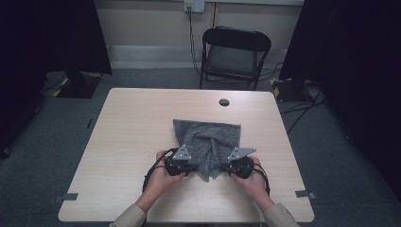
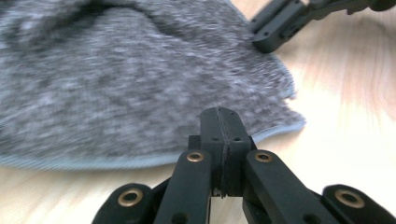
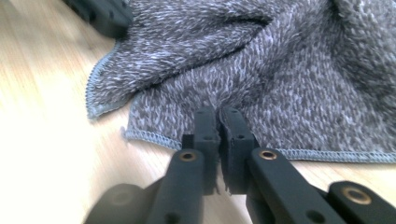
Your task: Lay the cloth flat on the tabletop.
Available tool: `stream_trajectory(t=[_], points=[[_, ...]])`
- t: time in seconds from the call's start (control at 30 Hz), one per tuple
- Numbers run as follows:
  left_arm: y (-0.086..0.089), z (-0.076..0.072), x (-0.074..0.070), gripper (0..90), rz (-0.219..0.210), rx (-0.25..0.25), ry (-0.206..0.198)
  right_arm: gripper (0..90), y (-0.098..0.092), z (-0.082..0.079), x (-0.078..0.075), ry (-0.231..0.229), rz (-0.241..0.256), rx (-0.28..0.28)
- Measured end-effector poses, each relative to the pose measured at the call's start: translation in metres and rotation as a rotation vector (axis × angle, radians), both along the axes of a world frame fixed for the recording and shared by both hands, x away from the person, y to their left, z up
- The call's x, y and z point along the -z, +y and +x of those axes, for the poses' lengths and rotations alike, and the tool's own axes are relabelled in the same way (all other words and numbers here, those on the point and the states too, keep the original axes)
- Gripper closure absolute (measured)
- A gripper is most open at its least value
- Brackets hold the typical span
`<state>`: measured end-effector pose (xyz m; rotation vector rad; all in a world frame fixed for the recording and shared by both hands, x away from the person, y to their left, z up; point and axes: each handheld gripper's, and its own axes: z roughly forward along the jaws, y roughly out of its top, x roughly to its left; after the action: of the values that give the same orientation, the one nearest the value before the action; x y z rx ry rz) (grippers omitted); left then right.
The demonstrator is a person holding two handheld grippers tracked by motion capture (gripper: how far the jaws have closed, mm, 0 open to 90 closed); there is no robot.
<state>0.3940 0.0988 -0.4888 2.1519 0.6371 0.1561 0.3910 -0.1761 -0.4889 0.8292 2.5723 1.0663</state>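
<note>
Two grippers meet a grey towel [image 1: 208,142] bunched at the middle of the wooden table [image 1: 127,127]. At its 8 o'clock edge the left gripper [image 1: 189,166] is pressed closed; at 4 o'clock the right gripper [image 1: 226,166] pinches the hem.

I have both forearms coming in from the near edge, angled inward, with my left hand [image 1: 163,176] wrapped around the left gripper [image 1: 189,169] and my right hand [image 1: 253,178] around the right gripper [image 1: 226,166], the two pointing toward each other at about the same height. In the left gripper view the jaws are pressed flat together with no gap. In the right gripper view the jaws stand almost together, a thin slit between their tips, and the other gripper's dark body sits at the upper left.
</note>
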Motion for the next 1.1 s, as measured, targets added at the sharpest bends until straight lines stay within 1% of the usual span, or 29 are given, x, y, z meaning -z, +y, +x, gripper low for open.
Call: stream_trajectory(t=[0.03, 0.07, 0.1, 0.13, 0.17, 0.2, 0.23, 0.27, 0.3, 0.33, 0.37, 0.4, 0.43, 0.5, 0.53, 0.57, 0.6, 0.67, 0.7, 0.73, 0.77, 0.8, 0.83, 0.87, 0.9, 0.93, 1.0, 1.03, 1.1], points=[[0.004, 0.001, -0.001, 90.0, -0.009, -0.009, 0.003, 88.5, -0.002, 0.001, -0.001, 0.008, 0.007, -0.001], [0.004, 0.001, -0.001, 90.0, -0.009, -0.009, 0.003, 88.5, -0.002, 0.001, -0.001, 0.008, 0.007, -0.001], [0.01, 0.002, -0.005, 90.0, -0.01, -0.024, 0.003, 88.5, -0.007, 0.001, -0.001, 0.021, 0.022, 0.004], [0.01, 0.002, -0.005, 90.0, -0.01, -0.024, 0.003, 88.5, -0.007, 0.001, -0.001, 0.021, 0.022, 0.004], [0.013, 0.002, -0.006, 90.0, -0.018, -0.023, 0.007, 88.6, -0.011, 0.001, -0.003, 0.026, 0.046, 0.002], [0.014, 0.002, -0.007, 90.0, -0.022, -0.02, 0.007, 88.6, -0.012, 0.0, -0.003, 0.026, 0.054, 0.004], [0.015, 0.001, -0.007, 90.0, -0.023, -0.019, 0.001, 88.6, -0.012, 0.0, -0.003, 0.026, 0.054, 0.004], [0.014, 0.0, -0.008, 90.0, -0.032, -0.026, -0.002, 88.6, -0.013, 0.0, -0.004, 0.026, 0.057, 0.006], [0.012, -0.002, -0.007, 70.8, -0.074, -0.057, -0.018, 88.5, -0.012, 0.0, -0.004, 0.032, 0.071, 0.008], [0.009, -0.004, -0.007, 65.6, -0.084, -0.058, -0.02, 88.5, -0.012, 0.0, -0.004, 0.039, 0.081, 0.012], [0.009, -0.004, -0.007, 60.5, -0.084, -0.058, -0.02, 88.5, -0.012, 0.0, -0.004, 0.039, 0.081, 0.012], [0.003, -0.007, -0.007, 56.3, -0.088, -0.043, -0.024, 88.4, -0.009, -0.001, -0.003, 0.046, 0.086, 0.006], [0.0, -0.008, -0.006, 54.6, -0.08, -0.031, -0.03, 88.4, -0.007, -0.002, -0.002, 0.047, 0.084, 0.003], [-0.002, -0.008, -0.005, 52.4, -0.079, -0.022, -0.023, 88.3, -0.005, -0.002, -0.001, 0.049, 0.081, -0.001], [-0.007, -0.009, -0.002, 52.0, -0.065, -0.018, -0.007, 88.2, -0.001, -0.003, 0.0, 0.048, 0.073, -0.006], [-0.007, -0.009, -0.002, 52.4, -0.065, -0.018, -0.007, 88.3, 0.0, -0.003, 0.0, 0.049, 0.071, -0.006], [-0.009, -0.009, 0.002, 54.4, -0.019, -0.007, -0.009, 88.2, 0.0, -0.003, 0.001, 0.05, 0.073, -0.008], [-0.009, -0.008, 0.007, 56.5, 0.008, -0.006, -0.003, 88.1, 0.001, -0.003, 0.001, 0.051, 0.073, -0.008], [-0.009, -0.009, 0.009, 57.5, 0.016, 0.001, -0.013, 88.0, 0.001, -0.003, 0.002, 0.05, 0.074, -0.008], [-0.009, -0.009, 0.009, 59.1, 0.016, 0.001, -0.013, 88.0, 0.001, -0.003, 0.002, 0.05, 0.074, -0.008], [-0.009, -0.009, 0.009, 61.4, 0.023, 0.004, -0.022, 87.7, 0.0, -0.004, 0.003, 0.052, 0.079, -0.002], [-0.01, -0.009, 0.008, 67.0, 0.043, 0.016, -0.034, 87.6, -0.001, -0.004, 0.004, 0.051, 0.08, -0.001], [-0.01, -0.009, 0.008, 73.4, 0.045, 0.019, -0.029, 87.7, -0.001, -0.004, 0.004, 0.051, 0.082, 0.002], [-0.011, -0.009, 0.008, 78.3, 0.038, 0.019, -0.02, 87.7, -0.001, -0.004, 0.005, 0.052, 0.085, 0.004], [-0.011, -0.009, 0.008, 83.7, 0.038, 0.019, -0.02, 87.7, -0.001, -0.004, 0.005, 0.052, 0.085, 0.004], [-0.012, -0.009, 0.008, 86.2, 0.031, 0.016, -0.008, 87.7, -0.001, -0.003, 0.004, 0.054, 0.085, 0.004], [-0.012, -0.009, 0.008, 87.7, 0.035, 0.017, -0.006, 87.7, -0.001, -0.004, 0.004, 0.054, 0.086, 0.006], [-0.013, -0.009, 0.006, 88.1, 0.045, 0.008, 0.008, 87.8, -0.001, -0.003, 0.004, 0.056, 0.088, 0.007], [-0.013, -0.009, 0.005, 88.3, 0.048, 0.007, 0.014, 87.9, -0.001, -0.003, 0.004, 0.054, 0.085, 0.009]])
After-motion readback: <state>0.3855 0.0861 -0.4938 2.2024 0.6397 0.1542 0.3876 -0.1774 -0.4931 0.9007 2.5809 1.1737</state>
